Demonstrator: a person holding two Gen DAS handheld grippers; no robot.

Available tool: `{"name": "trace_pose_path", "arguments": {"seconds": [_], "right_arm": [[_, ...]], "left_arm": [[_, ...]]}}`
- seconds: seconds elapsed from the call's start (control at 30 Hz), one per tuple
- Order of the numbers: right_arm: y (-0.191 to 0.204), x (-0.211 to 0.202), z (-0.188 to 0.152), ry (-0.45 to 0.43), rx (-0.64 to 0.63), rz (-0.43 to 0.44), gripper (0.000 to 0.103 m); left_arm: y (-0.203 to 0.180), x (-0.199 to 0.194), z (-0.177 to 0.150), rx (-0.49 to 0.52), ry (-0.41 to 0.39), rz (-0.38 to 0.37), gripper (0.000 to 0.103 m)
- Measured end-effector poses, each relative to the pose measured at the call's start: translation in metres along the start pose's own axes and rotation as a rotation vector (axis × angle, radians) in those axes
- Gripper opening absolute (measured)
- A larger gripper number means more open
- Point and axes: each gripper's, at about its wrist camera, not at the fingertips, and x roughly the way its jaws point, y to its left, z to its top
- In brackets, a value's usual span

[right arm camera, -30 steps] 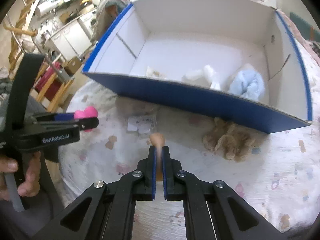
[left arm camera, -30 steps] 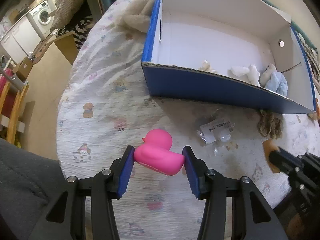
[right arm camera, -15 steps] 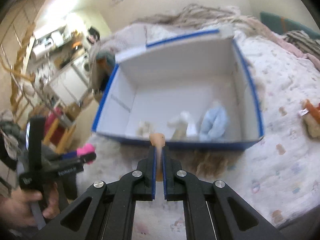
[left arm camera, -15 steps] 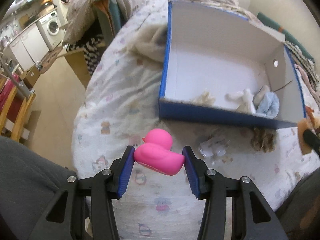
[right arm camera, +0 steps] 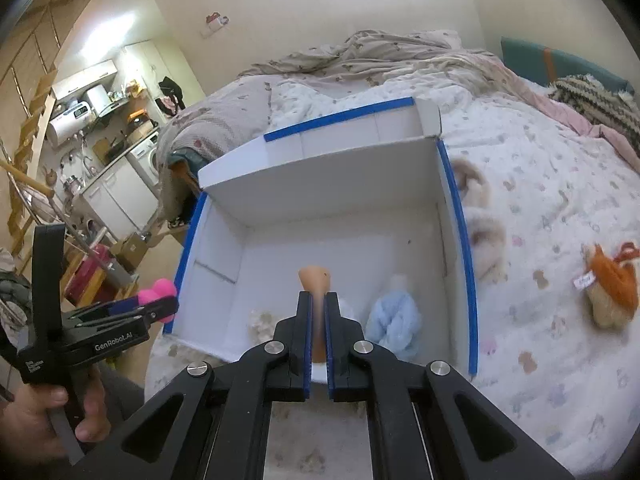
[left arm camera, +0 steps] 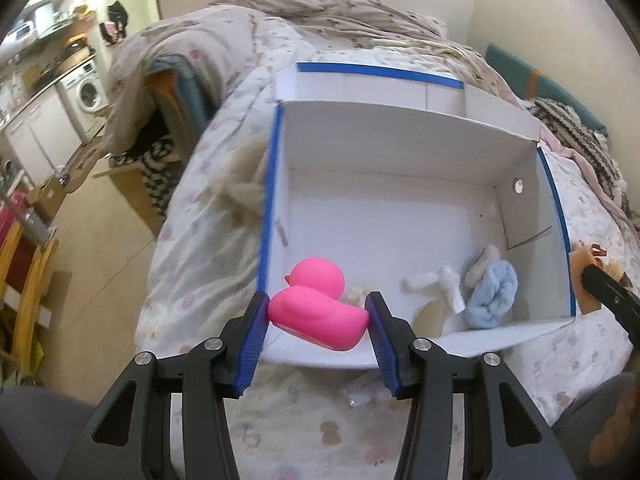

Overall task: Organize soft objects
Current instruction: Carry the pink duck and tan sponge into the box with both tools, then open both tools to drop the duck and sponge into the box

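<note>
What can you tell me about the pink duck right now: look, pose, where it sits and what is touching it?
The pink duck is a smooth, matte, rubbery-looking toy, uniformly bright pink, with a round head and small beak facing left in the left wrist view. It sits upright, clamped at its two ends between the blue pads of the left gripper, touching nothing else. It is held in the air over the near left corner of the blue-edged white box. From the right wrist view only a pink bulge shows.

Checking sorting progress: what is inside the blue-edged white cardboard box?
Inside the blue-edged white cardboard box: a light blue fluffy bundle, a white soft piece and a small cream tuft. The held pink rubber duck hides the near corner.
</note>
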Motion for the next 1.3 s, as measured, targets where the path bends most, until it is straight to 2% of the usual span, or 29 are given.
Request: {"name": "trace_pose_path", "arguments": {"seconds": [0.2,0.47,0.7,0.8,0.9,1.03,1.13,1.23,1.27,1.3], "right_arm": [[-0.009,0.028,0.016,0.034,0.016,-0.008,0.007],[-0.018,0.065,0.025,0.079,0.022,-0.022,0.007],[-0.02,0.097,0.025,0.133,-0.051,-0.116,0.007],[-0.026,0.115,0.023,0.185,-0.04,-0.128,0.007],[-0.029,0.127,0.019,0.222,-0.031,-0.122,0.007],[-0.034,0.135,0.015,0.233,-0.01,-0.108,0.008],[-0.036,0.132,0.014,0.221,0.018,-0.058,0.017],[-0.033,0.126,0.015,0.195,0.004,-0.051,0.032],[-0.032,0.124,0.014,0.189,-0.002,-0.06,0.045],[-0.032,0.123,0.015,0.178,-0.005,-0.069,0.066]], "left_arm": [[-0.016,0.017,0.029,0.019,0.019,-0.023,0.045],[-0.036,0.043,0.045,0.062,0.042,-0.014,0.045],[-0.041,0.067,0.052,0.082,0.045,0.008,0.045],[-0.043,0.078,0.053,0.088,0.052,0.008,0.045],[-0.047,0.087,0.054,0.107,0.039,0.039,0.045],[-0.05,0.101,0.055,0.107,0.069,0.043,0.045],[-0.053,0.108,0.055,0.116,0.079,0.048,0.045],[-0.055,0.113,0.054,0.125,0.09,0.052,0.045],[-0.055,0.115,0.054,0.129,0.091,0.056,0.046],[-0.056,0.116,0.054,0.133,0.092,0.058,0.046]]}}
